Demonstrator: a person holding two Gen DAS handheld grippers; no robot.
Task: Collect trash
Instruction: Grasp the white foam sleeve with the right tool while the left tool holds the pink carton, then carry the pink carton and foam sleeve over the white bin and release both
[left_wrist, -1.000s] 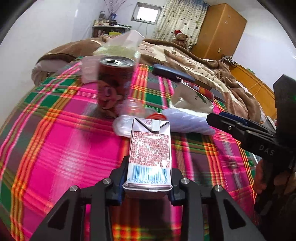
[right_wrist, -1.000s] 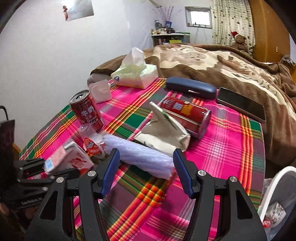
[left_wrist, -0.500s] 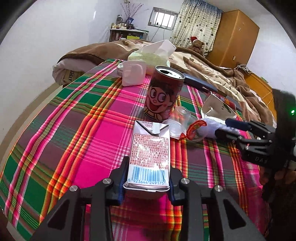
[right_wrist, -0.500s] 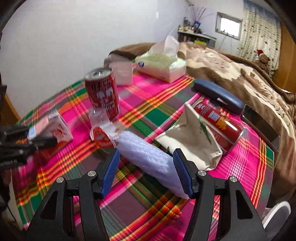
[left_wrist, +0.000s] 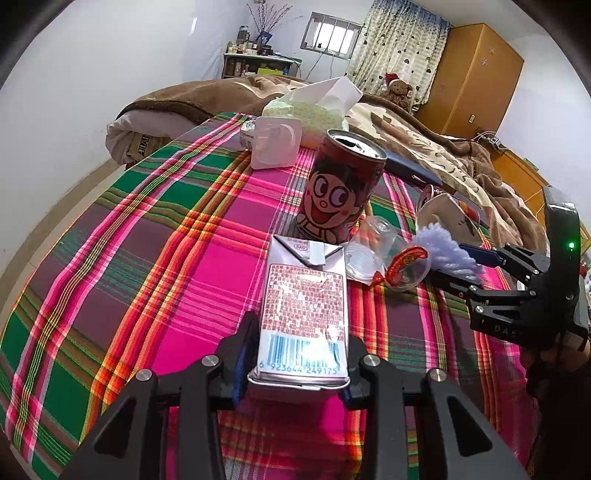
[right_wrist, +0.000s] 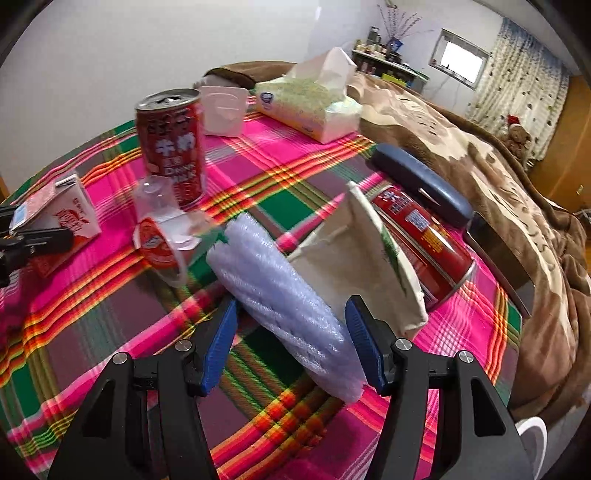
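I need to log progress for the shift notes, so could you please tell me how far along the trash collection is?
Early on, and nothing visibly binned. The left gripper is shut on the milk carton. The right gripper has its jaws open around the white foam wrap. Left on the plaid cloth: upright red can, clear plastic cup, crumpled paper bag, lying can.

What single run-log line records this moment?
left gripper: shut on milk carton | right gripper: open astride foam sheet roll | plaid cloth
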